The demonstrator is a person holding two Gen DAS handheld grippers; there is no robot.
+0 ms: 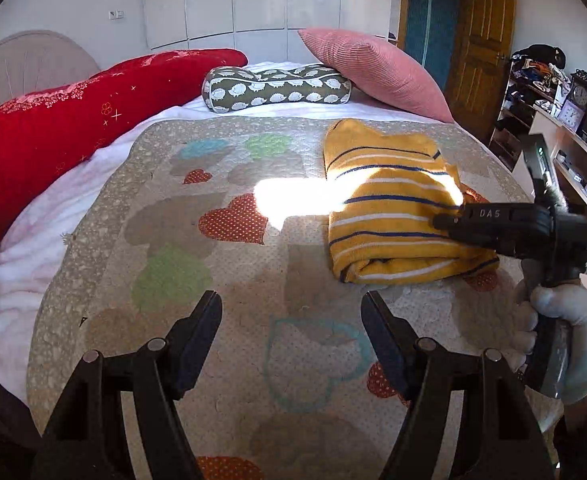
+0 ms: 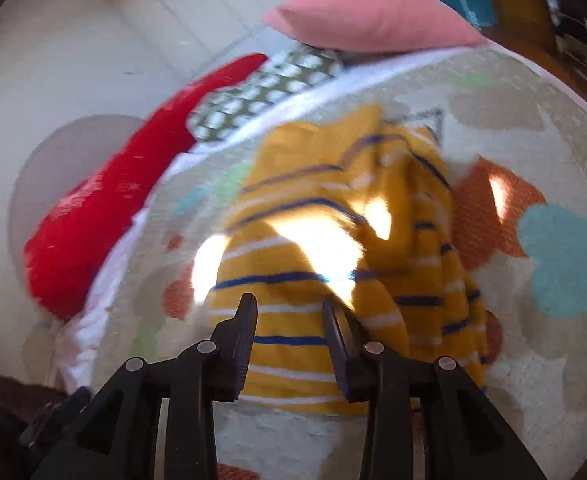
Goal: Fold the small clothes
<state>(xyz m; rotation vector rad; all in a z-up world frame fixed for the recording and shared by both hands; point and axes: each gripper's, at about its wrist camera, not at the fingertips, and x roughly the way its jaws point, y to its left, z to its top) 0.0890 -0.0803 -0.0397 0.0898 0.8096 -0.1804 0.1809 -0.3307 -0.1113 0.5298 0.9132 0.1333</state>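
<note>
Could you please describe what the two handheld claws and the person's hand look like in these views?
Both claws are black plastic with two flat, tapering fingers joined to angular linkage arms by round silver pivot pins. The left claw and right claw look alike. From the left wrist view, the right claw's body bears "DAS" lettering above a grey handle, with a fuzzy grey tuft behind it. The right hand wears a pale grey glove.
</note>
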